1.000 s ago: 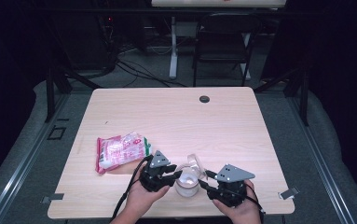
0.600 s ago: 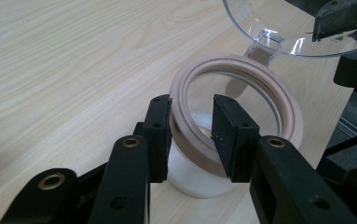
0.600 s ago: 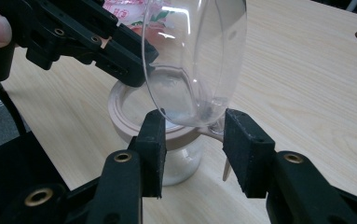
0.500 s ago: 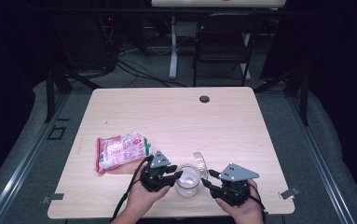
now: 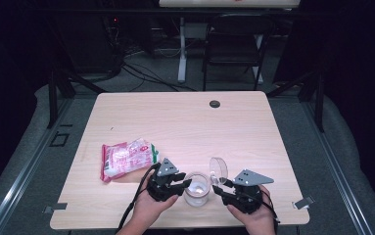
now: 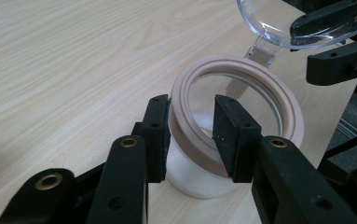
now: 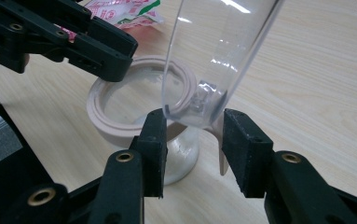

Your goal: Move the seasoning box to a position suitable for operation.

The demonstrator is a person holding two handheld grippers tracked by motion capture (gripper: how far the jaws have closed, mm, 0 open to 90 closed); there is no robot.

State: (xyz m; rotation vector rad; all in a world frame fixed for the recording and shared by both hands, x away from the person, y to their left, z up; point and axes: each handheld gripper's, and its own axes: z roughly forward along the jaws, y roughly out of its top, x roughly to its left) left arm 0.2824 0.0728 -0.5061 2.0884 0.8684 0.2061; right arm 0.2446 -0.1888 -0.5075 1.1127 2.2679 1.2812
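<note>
Right at the near edge of the table (image 5: 185,117) stands a small clear jar (image 5: 197,190) with a pale pinkish ring around its mouth and something white in the bottom. Its clear round lid (image 5: 218,170) is swung up and stands almost on edge at the jar's right side, joined to the ring by a clear hinge strap.

From the left comes the left gripper (image 5: 182,185), and its jaws are pinched on the rim of the jar: in the left gripper view one pad sits outside the ring (image 6: 241,116) and the other inside the mouth, both pressed against the wall between them. The jar stands upright on the wood under that grip.

On the other side the right gripper (image 5: 221,188) reaches in toward the lid. In the right gripper view the lower edge of the lid (image 7: 213,56) and its hinge sit between the two jaws; the left pad looks to touch the lid's edge, while a gap shows at the right pad, so I cannot tell whether it truly grips.

Farther left on the table, well apart from the jar, lies a red and white plastic packet (image 5: 126,159). Near the far edge is a small dark round cap (image 5: 215,104) set in the tabletop.
</note>
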